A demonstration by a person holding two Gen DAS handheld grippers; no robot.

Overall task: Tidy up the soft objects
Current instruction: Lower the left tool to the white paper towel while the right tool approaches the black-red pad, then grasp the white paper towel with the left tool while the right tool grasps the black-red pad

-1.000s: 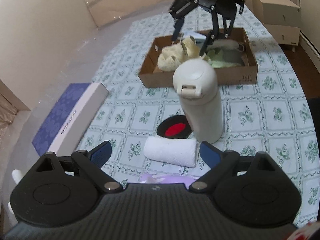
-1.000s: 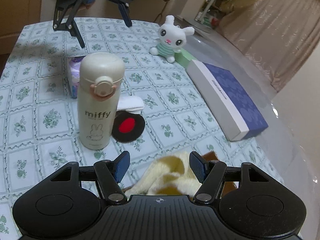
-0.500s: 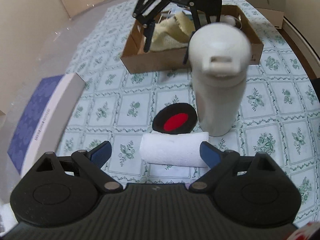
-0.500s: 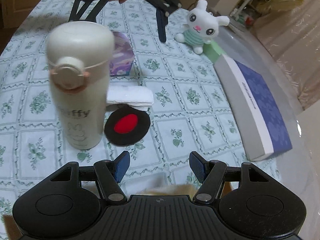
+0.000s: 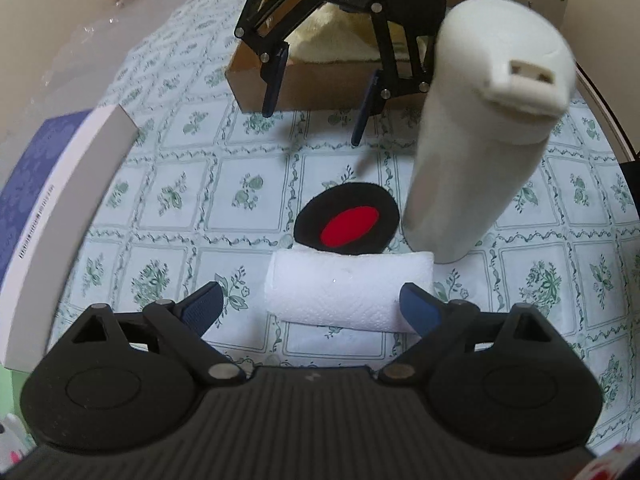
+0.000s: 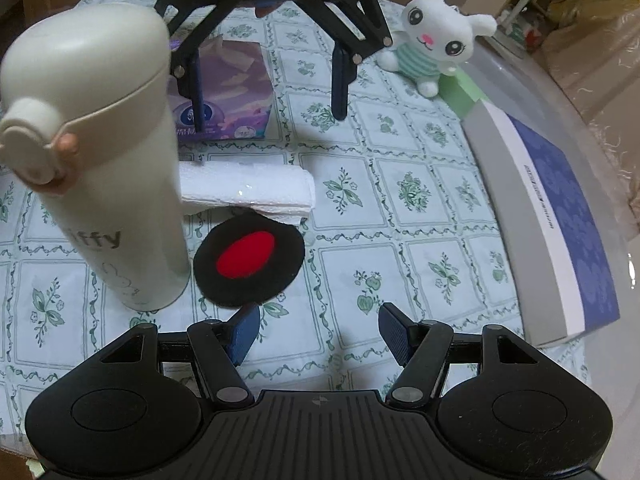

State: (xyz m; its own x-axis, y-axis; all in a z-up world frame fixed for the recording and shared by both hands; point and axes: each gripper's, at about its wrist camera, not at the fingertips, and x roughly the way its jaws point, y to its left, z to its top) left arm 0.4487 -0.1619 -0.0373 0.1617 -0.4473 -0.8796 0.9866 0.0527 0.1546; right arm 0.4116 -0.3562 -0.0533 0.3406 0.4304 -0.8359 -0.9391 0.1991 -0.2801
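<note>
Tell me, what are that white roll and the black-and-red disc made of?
White roll: looks like paper towel or thin cloth, matte, with an embossed dimpled surface. Black-and-red disc: probably felt or fleece, flat, with a fuzzy, non-shiny surface and soft uneven edge.

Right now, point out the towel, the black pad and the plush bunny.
towel (image 5: 348,288), left wrist view, top of the roll
black pad (image 6: 248,260), right wrist view, red centre
plush bunny (image 6: 436,36), right wrist view, face

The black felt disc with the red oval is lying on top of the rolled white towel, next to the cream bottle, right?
Not quite. The black felt disc with the red oval lies flat on the tablecloth beside the rolled white towel, not on it. It is next to the cream bottle; the right wrist view shows this.
</note>
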